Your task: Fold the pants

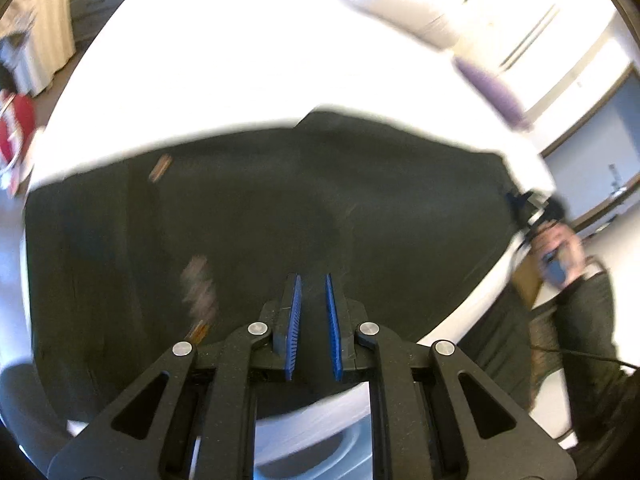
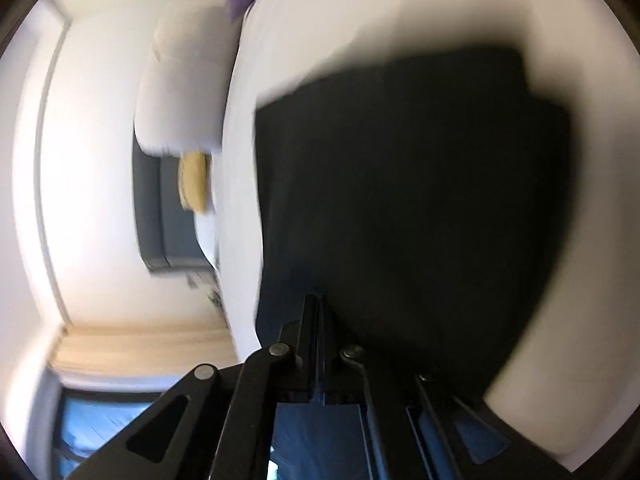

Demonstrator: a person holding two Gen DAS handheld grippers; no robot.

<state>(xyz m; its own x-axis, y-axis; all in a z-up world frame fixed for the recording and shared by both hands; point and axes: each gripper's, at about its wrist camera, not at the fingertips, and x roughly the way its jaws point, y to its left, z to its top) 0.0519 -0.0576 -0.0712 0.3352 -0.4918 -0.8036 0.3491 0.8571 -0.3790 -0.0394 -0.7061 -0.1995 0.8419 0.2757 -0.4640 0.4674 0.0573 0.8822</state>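
Dark pants (image 1: 280,208) lie spread on a white bed (image 1: 224,60), with small tags showing on the cloth. My left gripper (image 1: 313,280) hovers over the near edge of the pants with its blue pads a little apart and nothing between them. In the right wrist view the pants (image 2: 412,200) fill the middle, blurred by motion. My right gripper (image 2: 318,300) is shut, its tips pinching the near edge of the pants. The right gripper and the hand holding it also show in the left wrist view (image 1: 528,204) at the pants' right corner.
A white pillow (image 1: 404,4) and a purple cushion (image 1: 492,92) lie at the bed's far right. A red object (image 1: 14,128) sits off the left edge. A grey cabinet (image 2: 168,216) with a yellow item stands by the wall.
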